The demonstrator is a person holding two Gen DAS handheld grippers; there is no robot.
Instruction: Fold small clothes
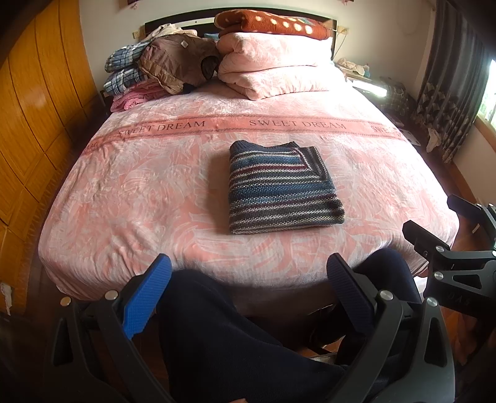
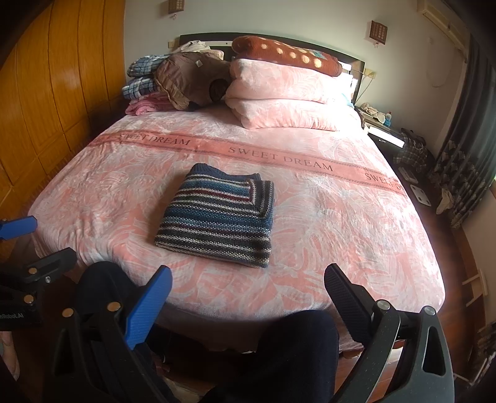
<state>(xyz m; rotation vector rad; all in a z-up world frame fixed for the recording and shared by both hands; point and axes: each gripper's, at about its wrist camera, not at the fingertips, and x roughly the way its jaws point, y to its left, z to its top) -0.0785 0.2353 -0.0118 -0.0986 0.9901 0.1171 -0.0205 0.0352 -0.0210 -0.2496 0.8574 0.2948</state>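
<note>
The left tongs (image 1: 248,291) and right tongs (image 2: 248,297) both stand with their jaws wide apart and nothing between them, held back off the foot of the bed (image 1: 93,198), over the person's dark-trousered knees (image 1: 223,334). Neither touches the cloth. In the left view the right tongs show at the far right edge, also clear of the bed.

Beyond the foot edge, about the middle of the bed, lies the sweater (image 1: 279,189), striped blue, grey and maroon, in a compact rectangle with its edges fairly square and one flap laid across its top right corner. It looks fully folded, so this item seems done.

Past the sweater a band across the bed reads SWEET DREAM (image 1: 297,124). At the head of the bed sit a folded pink duvet (image 1: 272,68) with a spotted brown blanket (image 1: 272,23) on it, and to its left a heap of clothes (image 1: 148,71): plaid, pink and a brown jacket.

The risks from here: the knit is thick and springy, so a nudge or a one-sided lift could let the flap slide off and the fold open. The bed cover is soft plush, and jaws pushed in low under the sweater could pinch the cover along with it and drag both. Reaching to the heap at the head means passing over the sweater, where a low arm could scuff it out of square
</note>
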